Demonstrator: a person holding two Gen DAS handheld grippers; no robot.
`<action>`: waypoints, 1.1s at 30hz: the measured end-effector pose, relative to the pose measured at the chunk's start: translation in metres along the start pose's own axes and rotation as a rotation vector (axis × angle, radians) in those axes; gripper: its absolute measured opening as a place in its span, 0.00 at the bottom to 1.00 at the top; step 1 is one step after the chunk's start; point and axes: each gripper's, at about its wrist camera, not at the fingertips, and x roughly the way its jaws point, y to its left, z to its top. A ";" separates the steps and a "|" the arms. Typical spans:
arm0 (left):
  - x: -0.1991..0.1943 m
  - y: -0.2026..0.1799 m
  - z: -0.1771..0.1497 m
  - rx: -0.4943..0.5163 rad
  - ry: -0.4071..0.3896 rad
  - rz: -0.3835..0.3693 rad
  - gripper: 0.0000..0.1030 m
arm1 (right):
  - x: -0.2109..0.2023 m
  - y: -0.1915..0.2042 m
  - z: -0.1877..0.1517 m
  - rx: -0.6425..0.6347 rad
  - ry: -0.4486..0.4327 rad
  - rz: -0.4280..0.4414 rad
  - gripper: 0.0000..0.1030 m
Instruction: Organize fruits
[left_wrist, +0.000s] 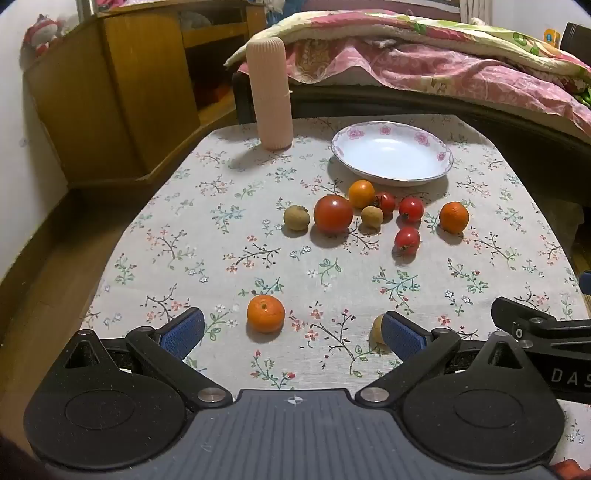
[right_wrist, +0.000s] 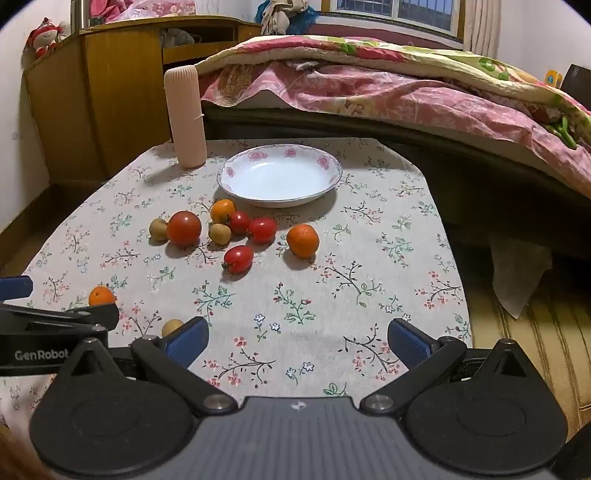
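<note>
Evidently nothing is held: both the left hand-held gripper (left_wrist: 293, 332) and right hand-held gripper (right_wrist: 297, 341) are spread wide above the floral-clothed tabletop (left_wrist: 207, 229). The small round orange mandarin (left_wrist: 266, 314), lying just ahead between the left jaws, is best straddled squarely, closed on gently, then carried to the empty white floral-rimmed plate (left_wrist: 391, 153).

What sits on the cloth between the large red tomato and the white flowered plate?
In both wrist views, one small orange fruit lies between the large red tomato and the white flowered plate; otherwise only bare floral tablecloth.
</note>
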 end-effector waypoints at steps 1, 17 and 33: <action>0.000 0.000 0.000 -0.002 -0.001 -0.002 1.00 | 0.000 0.000 0.000 0.001 -0.003 0.001 1.00; 0.005 -0.003 -0.002 -0.009 0.034 0.003 1.00 | 0.006 0.003 -0.002 -0.009 0.019 0.001 1.00; 0.008 -0.002 -0.003 -0.010 0.044 0.003 1.00 | 0.009 0.003 -0.003 -0.010 0.023 0.001 1.00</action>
